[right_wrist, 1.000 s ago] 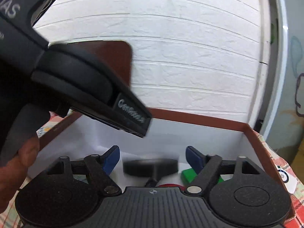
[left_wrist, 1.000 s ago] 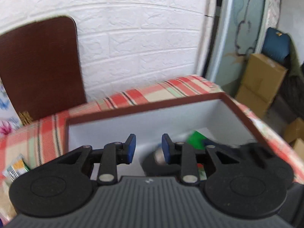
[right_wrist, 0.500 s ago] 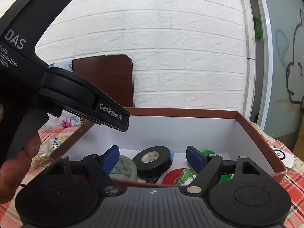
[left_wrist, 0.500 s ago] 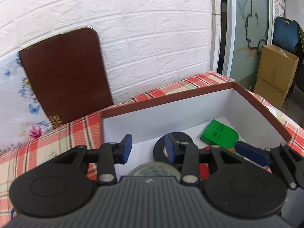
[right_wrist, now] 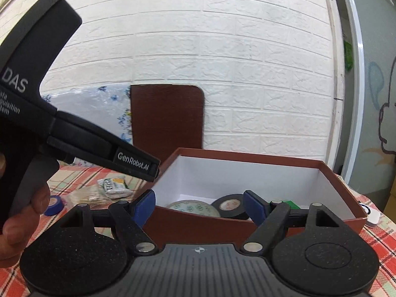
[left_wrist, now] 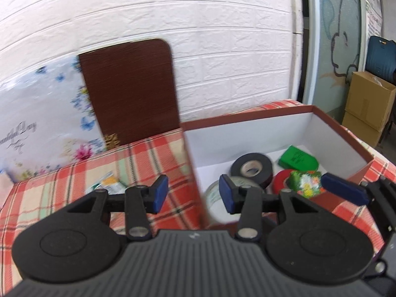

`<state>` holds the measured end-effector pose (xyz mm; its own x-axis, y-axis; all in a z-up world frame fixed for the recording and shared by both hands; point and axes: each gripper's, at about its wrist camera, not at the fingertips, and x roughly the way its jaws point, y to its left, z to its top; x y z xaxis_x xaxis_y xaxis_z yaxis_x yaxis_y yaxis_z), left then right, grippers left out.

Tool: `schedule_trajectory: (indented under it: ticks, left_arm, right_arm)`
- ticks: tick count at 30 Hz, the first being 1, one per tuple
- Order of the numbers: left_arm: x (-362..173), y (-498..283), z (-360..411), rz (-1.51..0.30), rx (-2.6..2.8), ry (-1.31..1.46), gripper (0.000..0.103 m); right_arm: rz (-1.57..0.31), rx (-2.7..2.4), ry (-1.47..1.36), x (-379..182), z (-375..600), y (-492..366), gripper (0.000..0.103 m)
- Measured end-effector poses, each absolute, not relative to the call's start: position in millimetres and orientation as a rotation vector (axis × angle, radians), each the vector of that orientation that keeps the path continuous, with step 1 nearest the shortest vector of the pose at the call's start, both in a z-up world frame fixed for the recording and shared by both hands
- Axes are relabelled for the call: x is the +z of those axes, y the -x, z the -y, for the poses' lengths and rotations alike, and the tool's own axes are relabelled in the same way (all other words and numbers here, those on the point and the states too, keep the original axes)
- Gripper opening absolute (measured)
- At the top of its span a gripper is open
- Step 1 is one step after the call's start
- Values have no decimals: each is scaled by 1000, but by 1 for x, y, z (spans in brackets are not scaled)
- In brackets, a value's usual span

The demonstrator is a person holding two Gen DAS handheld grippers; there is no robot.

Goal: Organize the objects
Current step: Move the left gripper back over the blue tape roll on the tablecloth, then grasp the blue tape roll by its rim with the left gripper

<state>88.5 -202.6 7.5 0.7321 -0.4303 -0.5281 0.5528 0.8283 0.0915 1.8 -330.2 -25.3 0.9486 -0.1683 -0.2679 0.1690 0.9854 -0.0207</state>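
A brown box with white inside stands on the checked tablecloth. It holds a black tape roll, a clear tape roll, a red tape roll, a green pack and a small flowery item. My left gripper is open and empty, above the box's left wall. My right gripper is open and empty, in front of the box's near wall. A white-green sachet and a blue tape roll lie on the cloth left of the box.
A dark brown board and a floral sheet lean on the white brick wall. Cardboard boxes stand at the far right. A small white device lies right of the box. A clear bag lies by the sachet.
Both grippers have pulled back and up from inside the box. The left one has swung left, over the box's left wall. Both stayed open and empty.
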Motion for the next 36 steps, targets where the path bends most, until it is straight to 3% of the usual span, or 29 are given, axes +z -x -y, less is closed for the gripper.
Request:
schedule_trajectory:
  ticks: [13, 23, 24, 26, 28, 36]
  left_arm:
    - [-22, -109, 96, -547, -351, -199, 52]
    - [-103, -150, -46, -646, -17, -110, 55]
    - [-109, -155, -62, -641, 42, -109, 55]
    - [-113, -157, -93, -609, 90, -25, 67]
    - [-113, -158, -118, -598, 89, 122, 67]
    - [-117, -157, -110, -574, 69, 98, 72]
  right_arm:
    - [-362, 34, 144, -38, 244, -9, 78]
    - [-584, 273, 143, -77, 191, -51, 70]
    - [-592, 292, 134, -78, 185, -59, 68]
    - [-597, 322, 120, -78, 175, -77, 65]
    - [-594, 338, 117, -80, 163, -99, 65]
    - [-602, 365, 107, -97, 128, -180, 65]
